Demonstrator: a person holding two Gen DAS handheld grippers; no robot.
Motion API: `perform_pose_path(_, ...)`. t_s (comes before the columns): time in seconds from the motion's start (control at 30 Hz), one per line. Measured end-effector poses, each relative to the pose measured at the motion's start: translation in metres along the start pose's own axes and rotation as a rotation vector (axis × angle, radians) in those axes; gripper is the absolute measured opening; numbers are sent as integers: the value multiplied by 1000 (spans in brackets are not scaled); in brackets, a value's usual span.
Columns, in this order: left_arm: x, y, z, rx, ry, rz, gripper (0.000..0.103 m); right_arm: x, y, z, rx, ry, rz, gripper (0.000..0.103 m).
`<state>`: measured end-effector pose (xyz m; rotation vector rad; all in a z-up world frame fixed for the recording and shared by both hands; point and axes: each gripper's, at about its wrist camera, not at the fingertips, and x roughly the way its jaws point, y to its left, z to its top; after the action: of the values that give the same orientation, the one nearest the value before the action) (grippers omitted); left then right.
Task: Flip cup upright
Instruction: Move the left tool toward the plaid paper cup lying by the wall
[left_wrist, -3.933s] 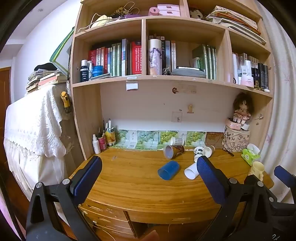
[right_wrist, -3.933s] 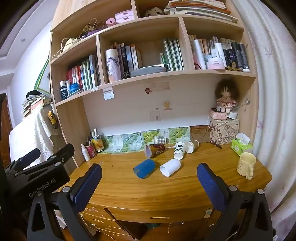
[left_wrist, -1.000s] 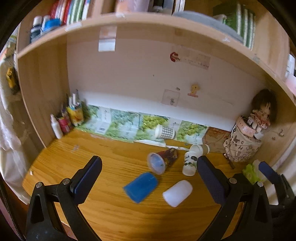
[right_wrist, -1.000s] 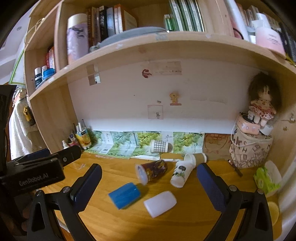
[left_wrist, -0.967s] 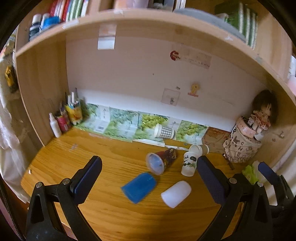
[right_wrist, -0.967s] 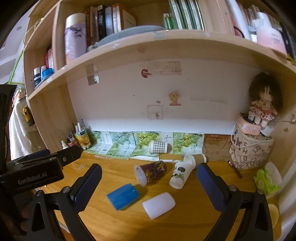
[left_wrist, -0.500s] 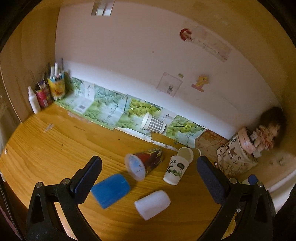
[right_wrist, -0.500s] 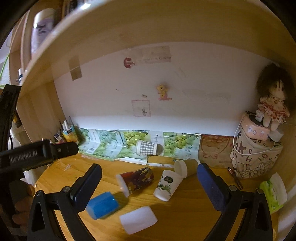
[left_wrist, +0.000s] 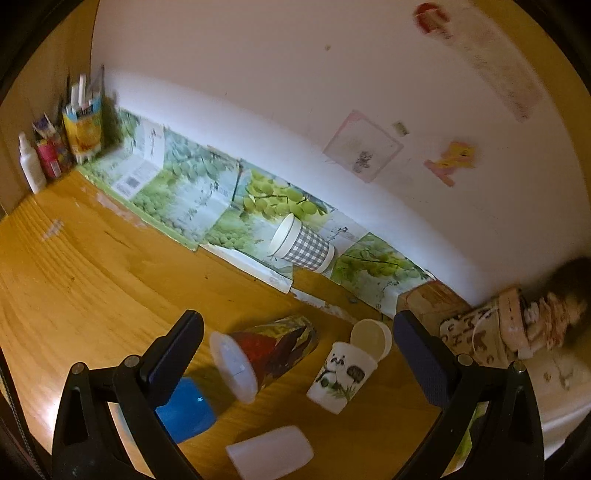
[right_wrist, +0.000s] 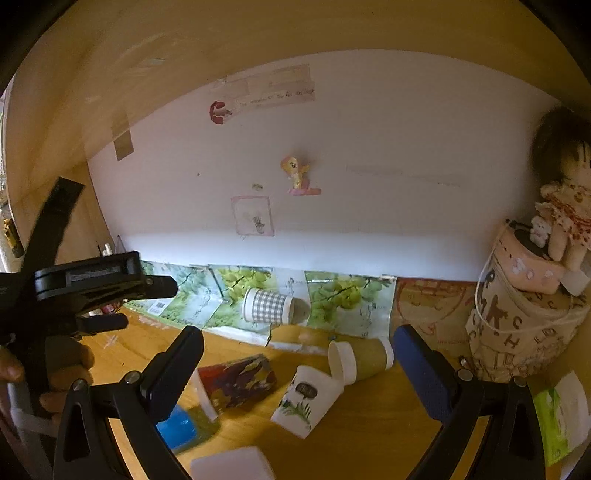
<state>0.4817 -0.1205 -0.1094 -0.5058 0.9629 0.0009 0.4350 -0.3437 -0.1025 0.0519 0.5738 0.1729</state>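
Note:
Several cups lie on their sides on the wooden desk (left_wrist: 74, 280). A red patterned cup (left_wrist: 266, 354) lies between my left gripper's (left_wrist: 295, 347) open, empty fingers, below them. A blue cup (left_wrist: 188, 406), a white plastic cup (left_wrist: 269, 452), a panda cup (left_wrist: 341, 374), a brown cup (left_wrist: 371, 336) and a grey checked cup (left_wrist: 301, 245) lie around it. My right gripper (right_wrist: 297, 360) is open and empty above the panda cup (right_wrist: 308, 398) and brown cup (right_wrist: 360, 358); the red cup (right_wrist: 236, 380) and checked cup (right_wrist: 271, 304) show too.
Grape-picture sheets (left_wrist: 184, 195) lean along the back wall. Bottles and a pen holder (left_wrist: 83, 125) stand at the far left. A lettered box with a doll (right_wrist: 524, 306) stands at the right, a green tissue pack (right_wrist: 557, 417) in front. A shelf hangs overhead.
Both grippers have moved forward under the shelf and down toward the cups, which look larger now. The cups have not moved. Both grippers stay open.

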Motion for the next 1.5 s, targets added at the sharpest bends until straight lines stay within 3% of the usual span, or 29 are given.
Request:
perform_pose_path(0.33, 61, -3, 27, -149, 58, -16, 102, 38, -14, 17, -23, -29, -32, 103)
perform_pose_path(0.47, 89, 3, 35, -210, 60, 33, 102, 52, -20, 24, -21, -38, -43, 103)
perform_pose_path(0.63, 121, 18, 41, -299, 98, 41, 102, 67, -28, 27, 23, -32, -26, 103)
perform_pose_path(1.5, 222, 21, 64, -394, 201, 25, 98, 127, -33, 16, -13, 71, -18, 103)
